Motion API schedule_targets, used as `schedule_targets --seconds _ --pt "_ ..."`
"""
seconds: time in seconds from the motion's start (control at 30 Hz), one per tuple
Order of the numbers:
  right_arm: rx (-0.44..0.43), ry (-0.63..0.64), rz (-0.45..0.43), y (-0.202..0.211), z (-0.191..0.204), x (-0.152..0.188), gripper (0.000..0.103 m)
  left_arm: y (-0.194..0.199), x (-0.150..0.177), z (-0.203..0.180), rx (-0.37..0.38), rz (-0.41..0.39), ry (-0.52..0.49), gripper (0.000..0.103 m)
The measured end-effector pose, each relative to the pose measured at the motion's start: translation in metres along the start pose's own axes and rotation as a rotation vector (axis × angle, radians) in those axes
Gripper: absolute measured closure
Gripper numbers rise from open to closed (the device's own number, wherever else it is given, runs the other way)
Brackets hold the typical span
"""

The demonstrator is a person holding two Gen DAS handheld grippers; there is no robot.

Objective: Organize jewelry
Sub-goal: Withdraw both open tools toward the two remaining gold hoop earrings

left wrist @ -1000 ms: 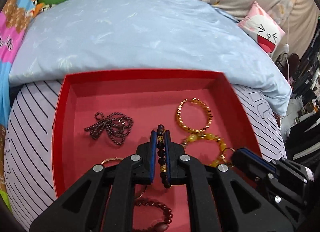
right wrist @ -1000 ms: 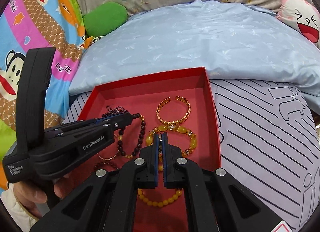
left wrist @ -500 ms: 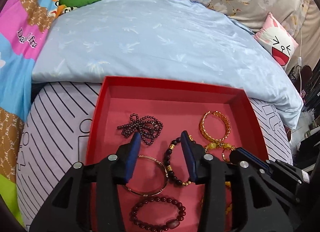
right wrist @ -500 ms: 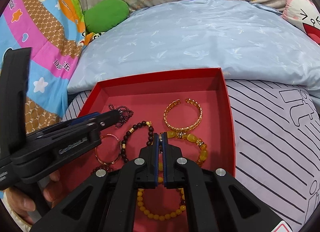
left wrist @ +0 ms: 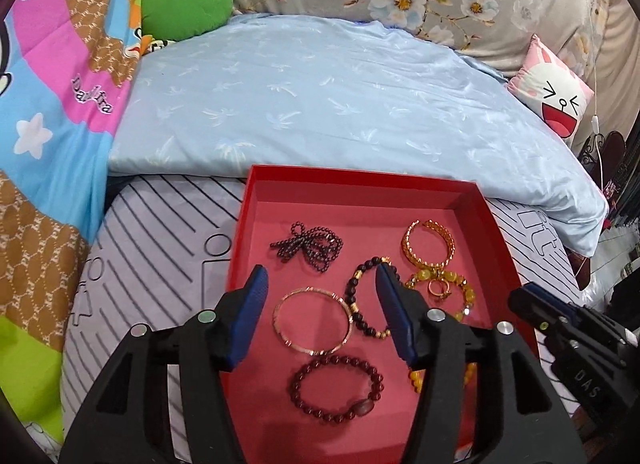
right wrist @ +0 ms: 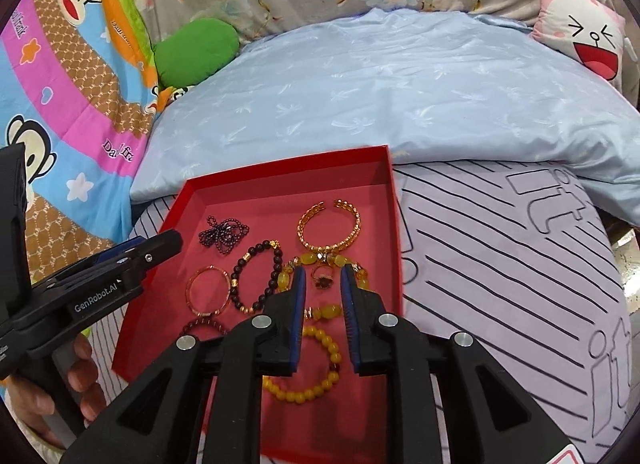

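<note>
Released since a second ago, the dark beaded bracelet (left wrist: 370,296) now lies mid-tray. From the left wrist view, the left gripper (left wrist: 320,296) is seen empty, its jaws opening above the thin gold bangle (left wrist: 312,321), near the red tray (left wrist: 360,180)'s left wall; "DAS" is read on the right tool. From the right wrist view, the right gripper (right wrist: 323,284) is seen opening, nothing pinched, a ring (right wrist: 322,278) framed between its jaws near the right wall, apparently just set down; "GenRobot.AI" is read on the left gripper.

Yellow bead bracelet (right wrist: 316,368) partly behind right tool (right wrist: 323,276) fingers
</note>
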State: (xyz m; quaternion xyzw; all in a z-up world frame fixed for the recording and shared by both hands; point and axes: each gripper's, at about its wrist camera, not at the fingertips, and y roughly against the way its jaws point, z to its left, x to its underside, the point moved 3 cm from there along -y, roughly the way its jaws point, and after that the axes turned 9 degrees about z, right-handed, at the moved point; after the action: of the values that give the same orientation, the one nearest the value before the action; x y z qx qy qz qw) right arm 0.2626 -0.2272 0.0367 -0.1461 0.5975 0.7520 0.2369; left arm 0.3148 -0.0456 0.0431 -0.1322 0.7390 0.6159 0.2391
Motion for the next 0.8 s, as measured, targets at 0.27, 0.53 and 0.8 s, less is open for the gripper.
schedule_targets --seconds 0.27,0.53,0.8 --pt "-0.002 0.000 -0.014 0.040 0.004 0.041 0.081 0.039 0.040 0.004 -0.008 -0.018 0.002 0.049" --pt "0.000 0.027 0.011 0.063 0.014 0.092 0.080 0.068 0.095 0.008 -0.022 -0.005 -0.001 0.049" --pt "-0.013 0.027 0.025 0.081 0.020 0.131 0.080 0.081 0.144 0.011 -0.012 0.029 0.025 0.049"
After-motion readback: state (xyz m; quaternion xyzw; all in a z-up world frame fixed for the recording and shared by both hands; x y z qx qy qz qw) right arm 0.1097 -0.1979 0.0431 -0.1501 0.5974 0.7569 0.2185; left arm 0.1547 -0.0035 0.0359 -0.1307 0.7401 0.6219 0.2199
